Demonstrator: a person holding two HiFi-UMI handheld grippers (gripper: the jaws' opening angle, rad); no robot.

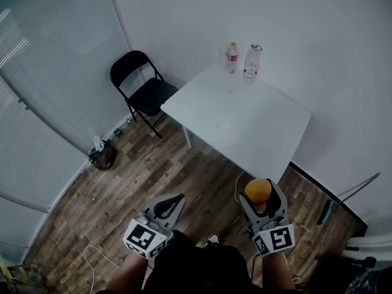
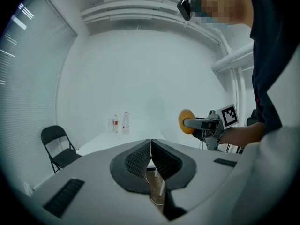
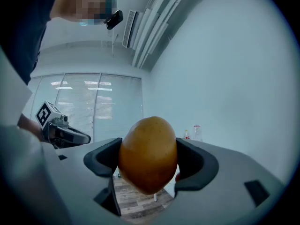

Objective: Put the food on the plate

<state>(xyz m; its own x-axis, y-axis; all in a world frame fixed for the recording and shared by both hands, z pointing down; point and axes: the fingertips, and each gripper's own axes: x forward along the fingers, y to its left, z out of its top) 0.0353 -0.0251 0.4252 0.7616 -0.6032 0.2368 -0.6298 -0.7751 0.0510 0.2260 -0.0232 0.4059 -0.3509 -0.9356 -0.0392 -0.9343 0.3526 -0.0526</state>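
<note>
Right gripper [image 3: 149, 162]: fingers clamped on the food [image 1: 258, 190], a smooth yellow-orange ovoid, could be a potato or a mango. It is gripped across the middle and sticks out above and below the fingers. It's in the air over the wood floor [image 1: 153, 176], just off the near edge of the desk [image 1: 269, 133], not over it.

Left gripper [image 2: 151, 143]: fingers together, pads touching along the centre line, nothing between them. In the head view it sits level with the right gripper, well apart from it, also over the floor.

Plate [image 1: 226, 132]: only a faint round outline near the middle of the desk, probably a clear or white dish. Contrast is too poor to be certain. Nothing visible on it. The food is near it but clearly apart, on the person's side.

Other items:
- two bottles [image 1: 242, 60] upright at the far corner of the desk, by the wall, one with a red label
- black folding chair [image 1: 144, 87] left of the desk, near the blinds
- small dark bin [image 1: 103, 157] on the floor by the blinds
</note>
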